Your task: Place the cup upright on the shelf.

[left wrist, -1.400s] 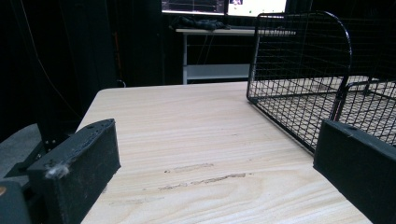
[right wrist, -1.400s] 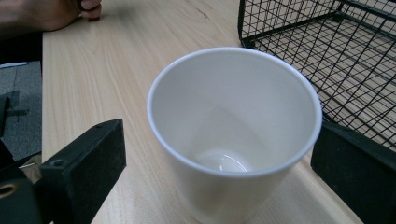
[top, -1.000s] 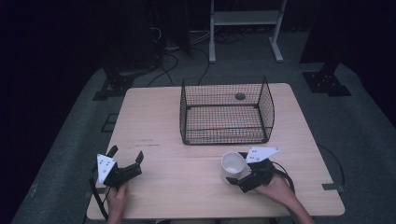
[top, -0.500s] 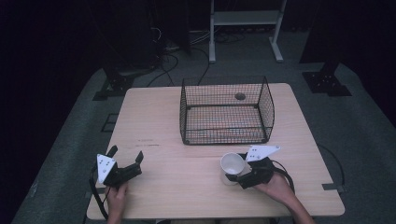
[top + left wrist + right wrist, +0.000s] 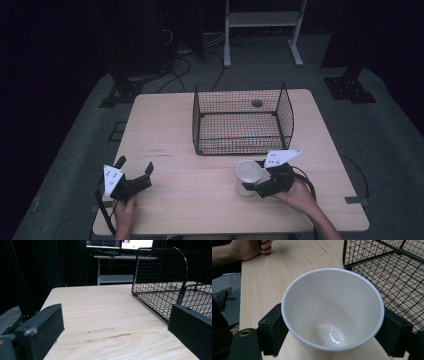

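my right tongs (image 5: pixel 254 186) have just been closing and now clench the white cup (image 5: pixel 248 176) from both sides, jaws flat against its wall just under the rim. the cup stands on the worktop (image 5: pixel 200 200) just in front of the wire basket (image 5: pixel 242 120). the wall is smooth and tapers downward, so i judge it could slide out when i lift, or tip if i tilt my wrist; swinging too low could knock it on the basket's front wire. the cup is empty, glossy inside; the basket looks empty too. my left tongs (image 5: pixel 134 172) rest released on the worktop, holding nothing.
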`<state>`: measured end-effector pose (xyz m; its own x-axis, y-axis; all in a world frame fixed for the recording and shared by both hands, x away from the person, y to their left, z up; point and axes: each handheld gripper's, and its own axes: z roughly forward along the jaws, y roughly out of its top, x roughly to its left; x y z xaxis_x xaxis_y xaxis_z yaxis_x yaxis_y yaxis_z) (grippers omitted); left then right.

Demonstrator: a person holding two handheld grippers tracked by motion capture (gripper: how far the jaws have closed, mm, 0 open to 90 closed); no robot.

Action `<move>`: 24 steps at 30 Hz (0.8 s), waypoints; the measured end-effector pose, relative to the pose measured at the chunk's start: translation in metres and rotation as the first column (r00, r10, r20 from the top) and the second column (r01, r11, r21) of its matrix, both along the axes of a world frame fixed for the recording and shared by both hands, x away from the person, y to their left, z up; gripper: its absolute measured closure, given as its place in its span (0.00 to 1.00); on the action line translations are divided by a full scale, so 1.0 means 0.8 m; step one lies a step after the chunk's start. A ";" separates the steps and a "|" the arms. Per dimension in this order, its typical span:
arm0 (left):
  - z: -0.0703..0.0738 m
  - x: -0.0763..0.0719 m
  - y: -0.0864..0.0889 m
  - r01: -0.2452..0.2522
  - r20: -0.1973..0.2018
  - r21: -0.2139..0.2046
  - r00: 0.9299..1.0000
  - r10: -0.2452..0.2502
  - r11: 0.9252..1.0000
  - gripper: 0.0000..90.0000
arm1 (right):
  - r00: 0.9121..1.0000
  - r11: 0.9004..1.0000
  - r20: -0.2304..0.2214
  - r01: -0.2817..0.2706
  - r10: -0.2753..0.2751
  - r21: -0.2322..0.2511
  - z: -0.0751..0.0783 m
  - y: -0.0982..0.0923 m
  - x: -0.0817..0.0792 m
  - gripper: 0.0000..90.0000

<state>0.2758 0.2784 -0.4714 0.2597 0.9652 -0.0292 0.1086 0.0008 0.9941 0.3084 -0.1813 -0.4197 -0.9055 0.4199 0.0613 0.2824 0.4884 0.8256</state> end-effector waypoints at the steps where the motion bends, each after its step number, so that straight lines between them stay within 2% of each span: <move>1: 0.000 0.000 0.000 0.000 -0.001 0.003 1.000 0.000 1.000 0.00 | 1.000 1.000 -0.001 -0.002 0.002 0.003 0.002 0.000 0.001 0.22; 13: 0.000 0.000 0.000 0.001 0.000 -0.001 1.000 -0.001 1.000 0.00 | 1.000 0.999 -0.015 -0.019 0.020 0.041 0.020 -0.001 0.013 0.22; 24: 0.000 0.000 0.000 0.002 -0.001 0.001 1.000 -0.002 1.000 0.00 | 0.999 0.998 -0.013 -0.031 0.031 0.048 0.042 0.005 0.028 0.22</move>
<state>0.2759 0.2782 -0.4714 0.2614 0.9648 -0.0287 0.1091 0.0001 0.9940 0.3310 -0.1774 -0.3858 -0.9169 0.3880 0.0930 0.2791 0.4572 0.8445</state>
